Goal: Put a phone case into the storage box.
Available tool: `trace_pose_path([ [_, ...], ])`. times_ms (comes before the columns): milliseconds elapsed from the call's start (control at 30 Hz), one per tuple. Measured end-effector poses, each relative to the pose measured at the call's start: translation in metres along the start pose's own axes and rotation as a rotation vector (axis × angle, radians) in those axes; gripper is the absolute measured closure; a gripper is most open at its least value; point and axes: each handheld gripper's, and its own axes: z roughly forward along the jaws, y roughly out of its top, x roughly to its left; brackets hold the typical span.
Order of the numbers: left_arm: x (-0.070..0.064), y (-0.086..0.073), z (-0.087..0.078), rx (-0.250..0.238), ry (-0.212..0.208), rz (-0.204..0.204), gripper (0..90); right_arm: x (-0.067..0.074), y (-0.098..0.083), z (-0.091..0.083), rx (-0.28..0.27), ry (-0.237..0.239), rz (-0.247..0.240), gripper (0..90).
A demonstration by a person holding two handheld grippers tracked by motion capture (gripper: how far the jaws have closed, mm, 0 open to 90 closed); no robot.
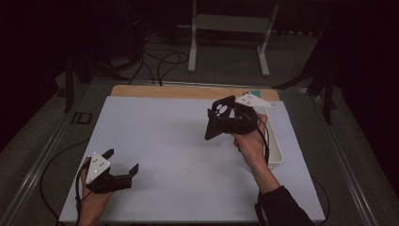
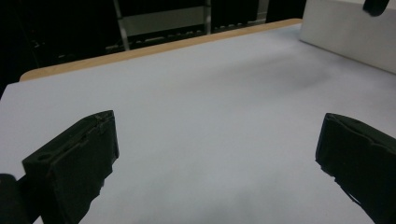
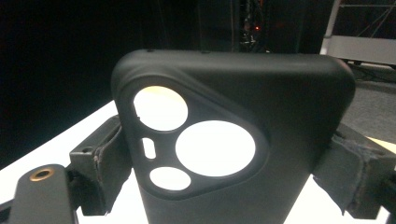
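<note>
A black phone case with round camera cutouts is held above the white table top, right of centre. My right gripper is shut on it. In the right gripper view the phone case stands upright between the two jaws, its cutouts facing the camera. My left gripper rests low at the table's front left, open with nothing in it. In the left gripper view the left gripper has its jaws wide apart over the bare white surface.
A white tray lies along the table's right edge, under the right hand; the tray's wall shows at the far right in the left gripper view. A wooden strip borders the far edge. A metal stand and cables lie beyond.
</note>
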Motion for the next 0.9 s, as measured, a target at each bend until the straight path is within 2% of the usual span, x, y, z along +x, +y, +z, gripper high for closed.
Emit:
trace_pose_path([
  [267, 0.003, -0.004, 0.0, 0.007, 0.014, -0.01, 0.2, -0.007, 0.004, 0.003, -0.005, -0.023, 0.007, 13.1],
  [900, 0.001, -0.006, 0.002, 0.013, 0.006, -0.009, 0.2, -0.044, 0.019, 0.007, -0.003, -0.132, 0.024, 13.1],
])
